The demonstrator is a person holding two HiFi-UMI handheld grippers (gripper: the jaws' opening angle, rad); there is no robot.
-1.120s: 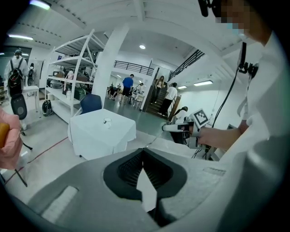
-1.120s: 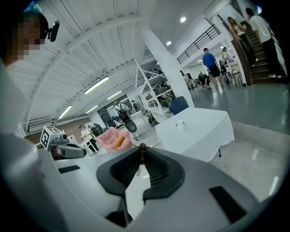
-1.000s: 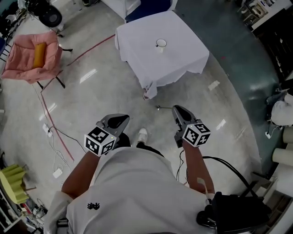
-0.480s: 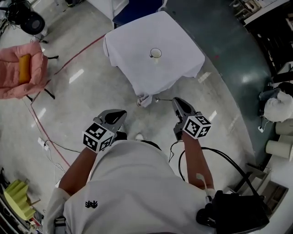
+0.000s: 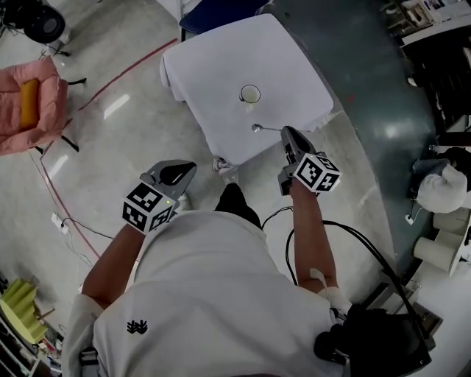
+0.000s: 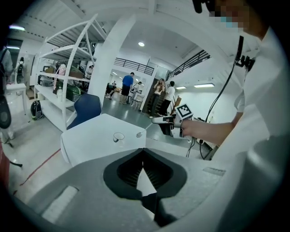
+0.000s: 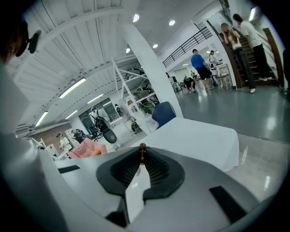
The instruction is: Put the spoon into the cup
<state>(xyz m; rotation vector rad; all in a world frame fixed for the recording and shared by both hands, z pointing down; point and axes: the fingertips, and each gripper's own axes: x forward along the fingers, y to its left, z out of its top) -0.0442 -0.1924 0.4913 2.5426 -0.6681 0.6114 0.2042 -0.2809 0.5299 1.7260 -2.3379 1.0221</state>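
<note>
A small white cup (image 5: 250, 93) stands near the middle of the white-clothed table (image 5: 213, 66). My right gripper (image 5: 285, 132) is shut on the handle of a metal spoon (image 5: 257, 128), which sticks out to the left over the table's near edge, short of the cup. In the right gripper view the spoon (image 7: 142, 150) shows end-on between the closed jaws. My left gripper (image 5: 184, 168) hangs over the floor left of the table corner, shut and empty. From the left gripper view I see the cup (image 6: 118, 137), the spoon's bowl (image 6: 138, 134) and the right gripper (image 6: 158, 121).
A pink chair (image 5: 29, 103) stands far left, a blue chair (image 5: 221, 11) behind the table. A red line (image 5: 125, 77) and cables (image 5: 70, 224) run over the floor. A black bag (image 5: 375, 342) sits at the lower right. People (image 6: 128, 86) stand in the distance.
The person has walked up to the table. Both grippers have come forward; the spoon, earlier over the floor, now reaches over the table's near edge.
</note>
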